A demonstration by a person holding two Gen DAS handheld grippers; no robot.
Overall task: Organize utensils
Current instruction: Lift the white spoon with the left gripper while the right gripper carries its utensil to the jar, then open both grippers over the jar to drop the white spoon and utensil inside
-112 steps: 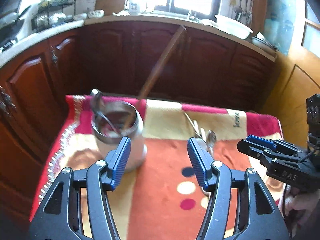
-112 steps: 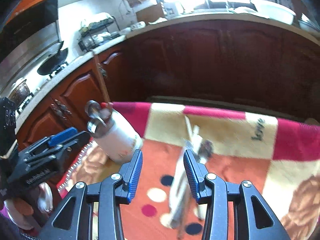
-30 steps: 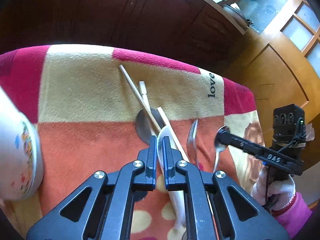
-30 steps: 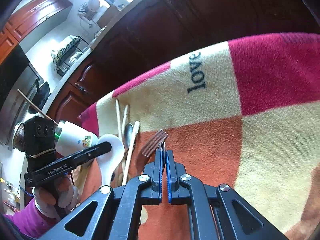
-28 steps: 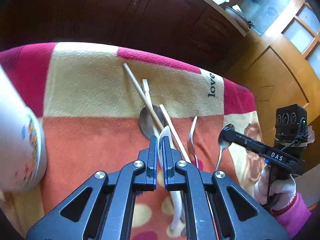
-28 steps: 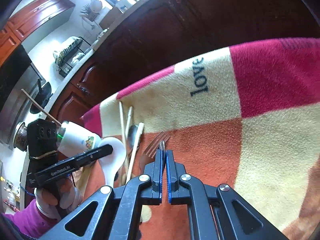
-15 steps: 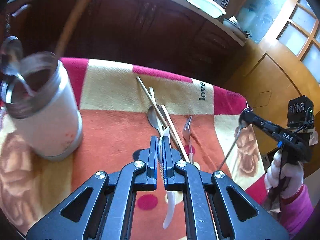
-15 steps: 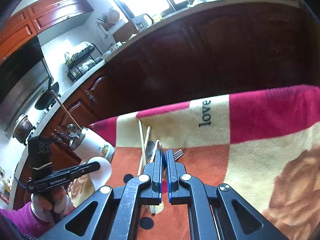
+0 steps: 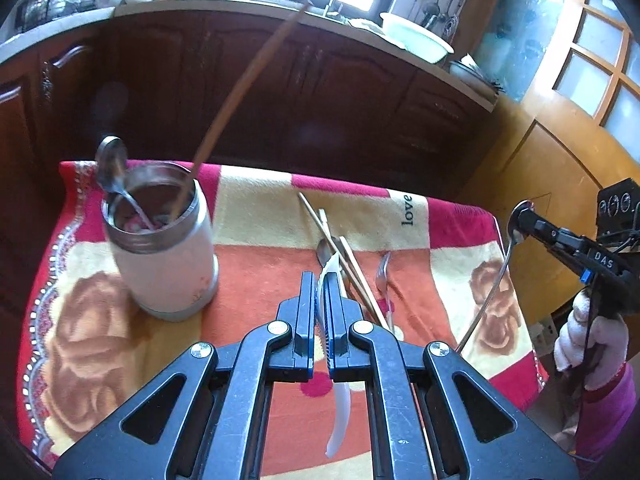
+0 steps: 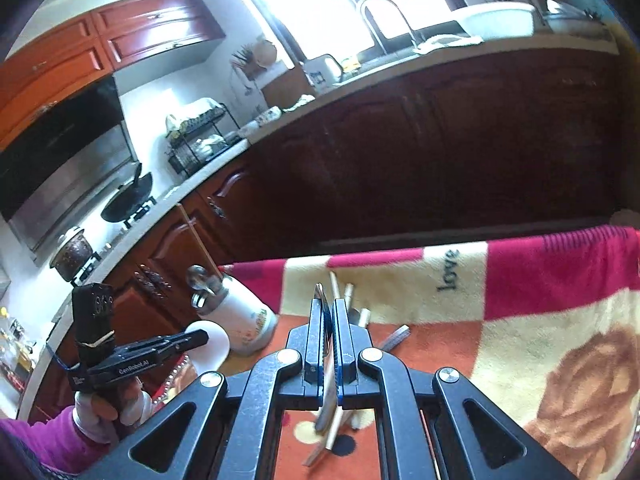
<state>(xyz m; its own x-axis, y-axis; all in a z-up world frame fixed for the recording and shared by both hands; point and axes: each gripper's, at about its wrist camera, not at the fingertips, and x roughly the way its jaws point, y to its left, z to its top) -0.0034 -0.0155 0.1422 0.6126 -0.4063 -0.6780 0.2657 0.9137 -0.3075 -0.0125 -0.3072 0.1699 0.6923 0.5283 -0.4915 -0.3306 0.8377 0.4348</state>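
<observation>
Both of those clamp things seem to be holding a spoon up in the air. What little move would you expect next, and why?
Probably the left gripper carries its white spoon leftward over the utensil cup and lowers it in. It is shut on the spoon above the blanket, and the cup's mouth, already holding a metal spoon and a chopstick, has room.

White plastic spoon (image 9: 339, 408) is clamped at its bowl, handle hanging down, clear of the blanket. Metal spoon (image 9: 490, 284) is pinched at its bowl, thin handle slanting down-left. White metal-rimmed cup (image 9: 164, 256) is stood upright at left, loaded with one metal spoon and one long chopstick. Chopsticks (image 9: 352, 264), another spoon and a fork (image 9: 383, 276) are left lying mid-blanket.
</observation>
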